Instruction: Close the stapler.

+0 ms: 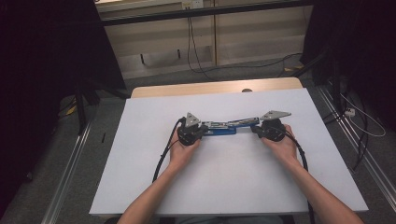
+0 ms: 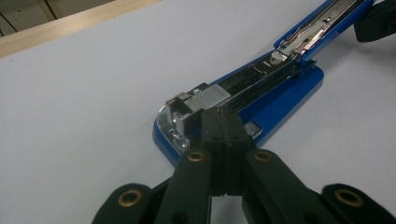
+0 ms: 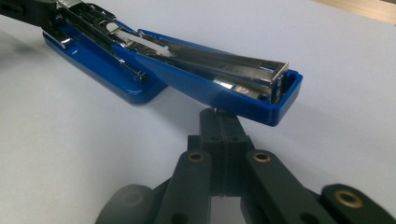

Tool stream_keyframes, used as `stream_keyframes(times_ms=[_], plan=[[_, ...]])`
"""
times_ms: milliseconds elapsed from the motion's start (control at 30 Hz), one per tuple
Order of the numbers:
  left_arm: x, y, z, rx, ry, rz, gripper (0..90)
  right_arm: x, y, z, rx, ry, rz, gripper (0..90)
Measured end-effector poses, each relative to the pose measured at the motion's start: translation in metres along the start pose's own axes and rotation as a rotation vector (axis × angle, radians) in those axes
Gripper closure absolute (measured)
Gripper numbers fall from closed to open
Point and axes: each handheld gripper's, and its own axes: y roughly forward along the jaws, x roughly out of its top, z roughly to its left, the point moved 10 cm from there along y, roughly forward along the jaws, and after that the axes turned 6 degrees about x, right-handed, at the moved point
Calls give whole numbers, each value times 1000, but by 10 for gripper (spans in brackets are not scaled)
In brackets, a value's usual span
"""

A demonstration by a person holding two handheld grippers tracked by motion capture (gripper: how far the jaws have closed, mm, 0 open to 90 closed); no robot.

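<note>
The left gripper (image 2: 223, 114) has its two black fingers (image 2: 212, 123) pressed flat together, with nothing between them. Their tips sit right at the near end of the blue stapler (image 2: 280, 95), touching or almost touching the grey metal block there; I cannot tell which. From those tips the stapler runs away toward the far right corner of the left gripper view.

The right gripper (image 3: 223, 116) has its fingers (image 3: 233, 128) closed tight too, and they hold nothing. Their tips are tucked just under the lifted blue top of the stapler, at its open end. I cannot tell if they touch it.

The stapler is opened out wide. Its flat blue base lies on the white tabletop (image 1: 224, 182). Its blue top arm is swung back and tilted up, with the shiny metal track showing inside. In the high view the stapler stretches between the two grippers.
</note>
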Motion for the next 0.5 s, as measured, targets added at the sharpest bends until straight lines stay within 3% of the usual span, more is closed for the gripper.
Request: stream_keyframes(times_ms=[267,500], plan=[[0,0,-1,-6,-3,1,900,7,-1,4,15,-12,-52,900],[0,-1,-3,-9,2,1,900,8,-2,5,20,-14,-59,900]])
